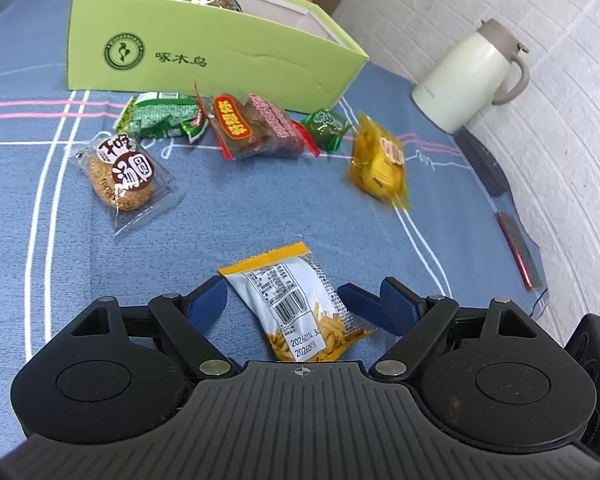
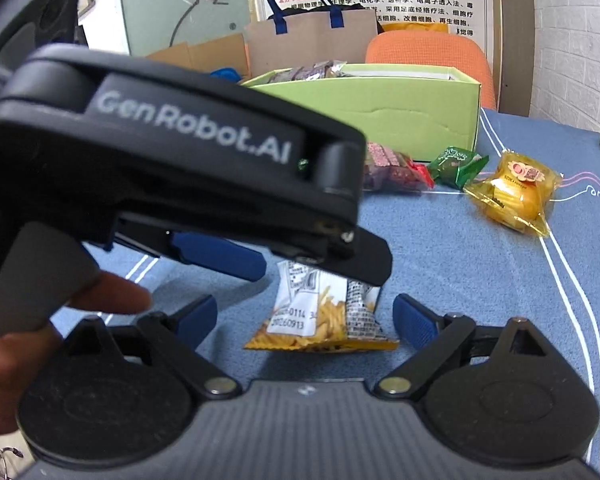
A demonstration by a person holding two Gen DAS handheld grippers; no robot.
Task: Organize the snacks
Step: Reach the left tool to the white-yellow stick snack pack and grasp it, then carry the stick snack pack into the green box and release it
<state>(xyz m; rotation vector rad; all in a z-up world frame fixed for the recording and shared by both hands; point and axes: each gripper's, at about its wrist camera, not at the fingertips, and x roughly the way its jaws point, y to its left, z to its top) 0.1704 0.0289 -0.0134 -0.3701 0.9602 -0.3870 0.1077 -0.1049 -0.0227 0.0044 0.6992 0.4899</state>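
Blue cloth-covered surface (image 1: 260,208) carries all items; light green cardboard box (image 1: 204,56), printed 啄木鸟 with a round emblem, stands at the far side holding wrapped snacks; the black left claw (image 1: 282,300), body marked "GenRobot.AI", straddles a silver-and-yellow packet of fried sticks (image 1: 300,304) stamped "20260913", fingers spread, not gripping; the right claw (image 2: 304,320) likewise stands spread before that packet.

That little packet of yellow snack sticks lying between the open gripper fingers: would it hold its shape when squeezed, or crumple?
The snack stick packet would probably crumple: its thin film is already creased and lies slack on the blue tablecloth. It likely weighs little, since the sticks fill only the lower part. The glossy film may slip, and the thin sticks could snap if the left gripper pinches hard.
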